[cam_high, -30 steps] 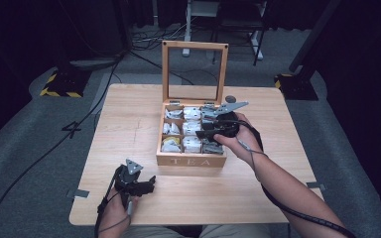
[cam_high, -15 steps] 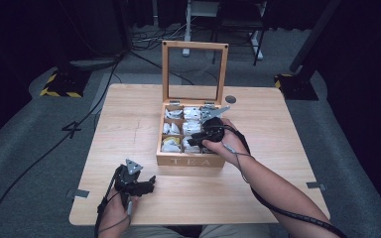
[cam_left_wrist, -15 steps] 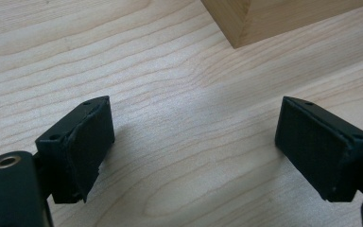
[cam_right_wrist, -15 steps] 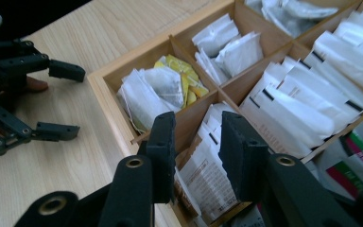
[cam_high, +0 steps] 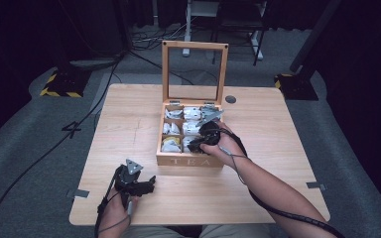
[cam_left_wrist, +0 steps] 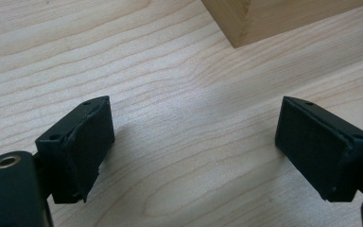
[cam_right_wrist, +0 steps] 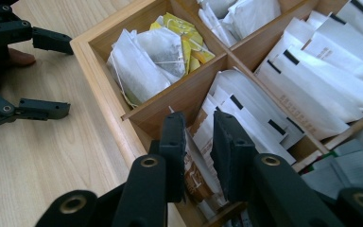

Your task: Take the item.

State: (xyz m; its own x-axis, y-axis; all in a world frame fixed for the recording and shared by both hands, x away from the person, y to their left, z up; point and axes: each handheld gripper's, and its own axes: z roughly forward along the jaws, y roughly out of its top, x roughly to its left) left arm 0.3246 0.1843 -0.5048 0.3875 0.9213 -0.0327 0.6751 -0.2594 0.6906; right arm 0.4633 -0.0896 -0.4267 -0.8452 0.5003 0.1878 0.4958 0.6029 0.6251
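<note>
A wooden tea box [cam_high: 188, 159] stands mid-table with its glass lid [cam_high: 194, 45] upright. Its compartments hold white tea packets [cam_right_wrist: 312, 61], and one holds loose tea bags with a yellow one [cam_right_wrist: 182, 28]. My right gripper [cam_high: 194, 147] dips into a front compartment. In the right gripper view, its jaws [cam_right_wrist: 199, 125] stand close together, pinching a white-and-brown tea packet [cam_right_wrist: 196, 165]. My left gripper [cam_high: 151, 182] rests on the table near the front left, short of the box. Its jaws [cam_left_wrist: 194, 123] are wide open over bare wood with nothing between them.
The box's front corner [cam_left_wrist: 246, 23] lies just beyond the left gripper. A round cable hole [cam_high: 230, 99] sits at the table's back right. Cables trail over the grey floor behind the table [cam_high: 129, 124], near a stand with yellow-black striping [cam_high: 59, 89].
My right gripper has dropped from above the box's right side, forward and left into a front compartment, and closed on a packet. The left gripper has stayed put.
</note>
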